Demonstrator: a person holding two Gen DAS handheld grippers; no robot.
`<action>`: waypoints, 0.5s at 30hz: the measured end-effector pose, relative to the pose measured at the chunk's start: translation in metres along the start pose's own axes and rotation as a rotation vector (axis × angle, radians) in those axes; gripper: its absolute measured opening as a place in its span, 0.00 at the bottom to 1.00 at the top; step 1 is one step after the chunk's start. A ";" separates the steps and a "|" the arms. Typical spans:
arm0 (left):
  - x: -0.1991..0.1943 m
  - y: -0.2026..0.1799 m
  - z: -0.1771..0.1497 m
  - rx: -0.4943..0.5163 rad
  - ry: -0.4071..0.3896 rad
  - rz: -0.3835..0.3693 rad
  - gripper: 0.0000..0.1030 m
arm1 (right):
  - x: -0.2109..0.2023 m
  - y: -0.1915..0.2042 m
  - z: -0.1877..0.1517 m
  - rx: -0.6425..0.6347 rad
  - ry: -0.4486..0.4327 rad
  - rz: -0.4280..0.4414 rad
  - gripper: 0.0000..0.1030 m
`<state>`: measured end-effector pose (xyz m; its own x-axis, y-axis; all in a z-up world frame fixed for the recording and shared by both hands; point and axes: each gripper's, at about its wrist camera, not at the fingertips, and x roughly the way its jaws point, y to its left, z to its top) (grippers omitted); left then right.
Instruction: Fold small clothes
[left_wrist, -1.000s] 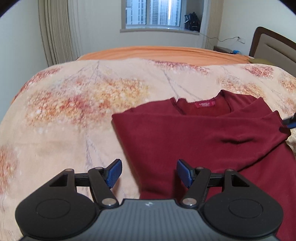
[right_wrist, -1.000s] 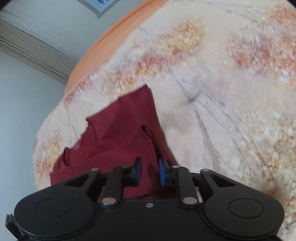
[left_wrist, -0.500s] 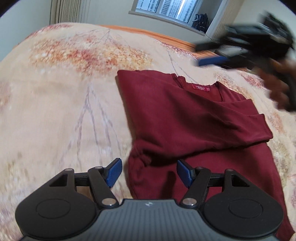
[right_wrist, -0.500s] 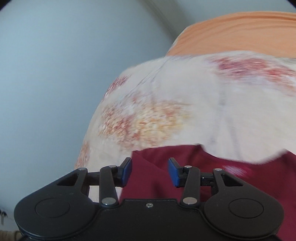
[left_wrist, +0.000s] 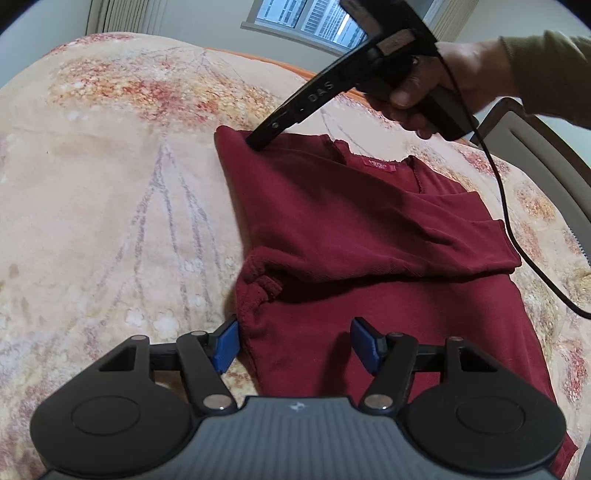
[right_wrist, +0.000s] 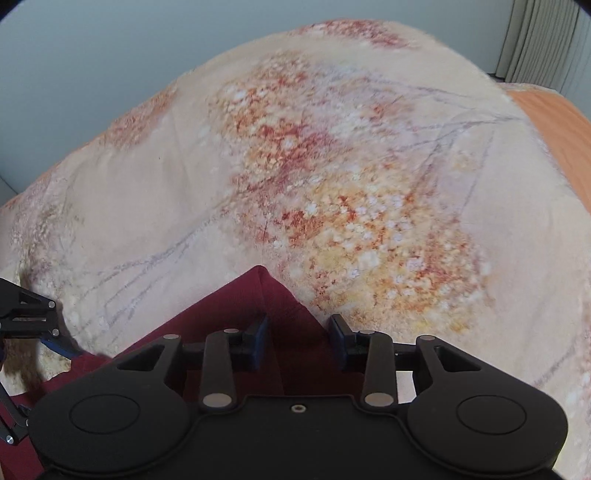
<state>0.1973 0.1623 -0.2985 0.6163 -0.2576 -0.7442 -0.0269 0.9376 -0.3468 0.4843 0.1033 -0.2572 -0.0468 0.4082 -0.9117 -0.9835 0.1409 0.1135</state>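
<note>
Maroon top (left_wrist: 354, 236), neck label (left_wrist: 379, 165) only in left view

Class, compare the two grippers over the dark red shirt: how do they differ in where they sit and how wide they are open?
1. The left gripper sits at the shirt's near left edge; the right gripper sits at its far shoulder corner.
2. The left gripper's jaws stand wider apart than the right gripper's.
3. The left gripper straddles bunched fabric; the right gripper straddles a flat point of cloth.
Both are open, holding nothing, over the floral bedspread.
</note>
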 end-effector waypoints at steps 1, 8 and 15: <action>0.001 0.000 -0.001 -0.003 0.001 -0.002 0.66 | 0.002 0.000 0.000 -0.007 0.008 -0.007 0.15; -0.002 0.002 -0.003 -0.047 -0.002 -0.017 0.59 | -0.015 -0.027 -0.002 0.199 -0.099 -0.042 0.00; -0.003 0.004 -0.006 -0.082 0.004 -0.032 0.59 | -0.034 -0.027 -0.008 0.337 -0.228 0.018 0.14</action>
<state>0.1907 0.1656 -0.3006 0.6144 -0.2880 -0.7346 -0.0717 0.9068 -0.4155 0.5107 0.0779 -0.2324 0.0141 0.5972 -0.8020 -0.8688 0.4043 0.2858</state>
